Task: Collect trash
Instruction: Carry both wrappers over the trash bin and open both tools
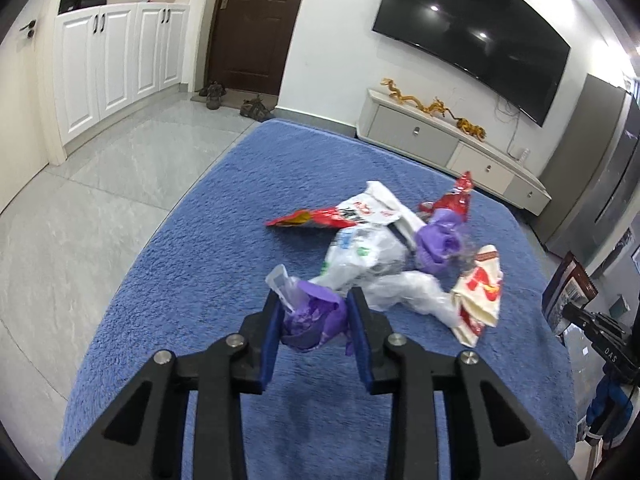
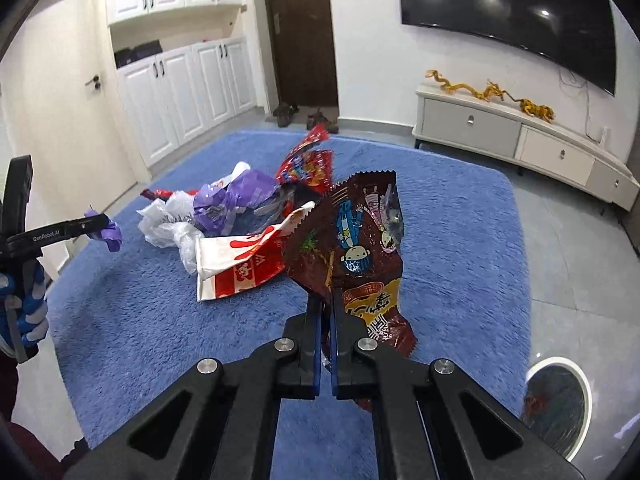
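Observation:
My left gripper (image 1: 316, 308) is shut on a crumpled purple wrapper (image 1: 310, 318), held just above the blue rug; a clear plastic scrap sticks out at its left. Beyond it lies the trash pile (image 1: 384, 248): white plastic bags, red snack packets, a purple bag and a red-and-white paper bag (image 1: 478, 292). My right gripper (image 2: 327, 300) is shut on a dark brown snack packet (image 2: 360, 248) with cartoon figures, lifted over the rug. In the right wrist view the left gripper (image 2: 100, 226) shows at the left edge with the purple wrapper (image 2: 110, 236), and the pile (image 2: 236, 216) lies behind.
A white-rimmed round bin (image 2: 558, 404) with trash inside stands on the tiled floor at the lower right. The blue rug (image 1: 200, 240) covers the middle of the floor. A TV cabinet (image 1: 440, 140), white cupboards (image 1: 112, 60), a dark door and shoes (image 1: 252, 110) line the walls.

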Demonstrator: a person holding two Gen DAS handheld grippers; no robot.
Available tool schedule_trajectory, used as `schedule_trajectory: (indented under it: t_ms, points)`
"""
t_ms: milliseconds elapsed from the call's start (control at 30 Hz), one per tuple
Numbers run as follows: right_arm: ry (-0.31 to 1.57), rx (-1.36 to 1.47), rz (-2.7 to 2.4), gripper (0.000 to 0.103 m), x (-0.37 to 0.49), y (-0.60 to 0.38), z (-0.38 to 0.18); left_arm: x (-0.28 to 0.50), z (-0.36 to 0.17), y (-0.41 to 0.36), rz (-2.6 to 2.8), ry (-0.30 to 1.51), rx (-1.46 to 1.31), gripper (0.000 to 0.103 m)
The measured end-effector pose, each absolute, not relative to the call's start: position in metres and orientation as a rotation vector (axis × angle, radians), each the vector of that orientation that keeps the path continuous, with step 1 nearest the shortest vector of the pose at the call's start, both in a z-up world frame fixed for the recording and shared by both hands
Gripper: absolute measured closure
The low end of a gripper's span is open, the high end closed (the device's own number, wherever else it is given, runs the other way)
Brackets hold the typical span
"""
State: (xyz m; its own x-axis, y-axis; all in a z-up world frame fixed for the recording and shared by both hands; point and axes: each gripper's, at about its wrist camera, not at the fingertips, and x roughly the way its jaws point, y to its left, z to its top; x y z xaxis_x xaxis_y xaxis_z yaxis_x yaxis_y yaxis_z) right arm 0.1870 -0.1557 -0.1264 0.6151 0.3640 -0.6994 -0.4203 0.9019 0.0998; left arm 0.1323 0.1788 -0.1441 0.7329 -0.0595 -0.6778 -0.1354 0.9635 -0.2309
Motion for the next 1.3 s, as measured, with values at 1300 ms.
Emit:
schedule_trajectory:
  t_ms: [1300]
  points:
    - [0.779,0.475,-0.081,0.095,0.185,-0.511,-0.228,0.284,-0.150,-0.363,-0.741,0.936,0.069,0.072]
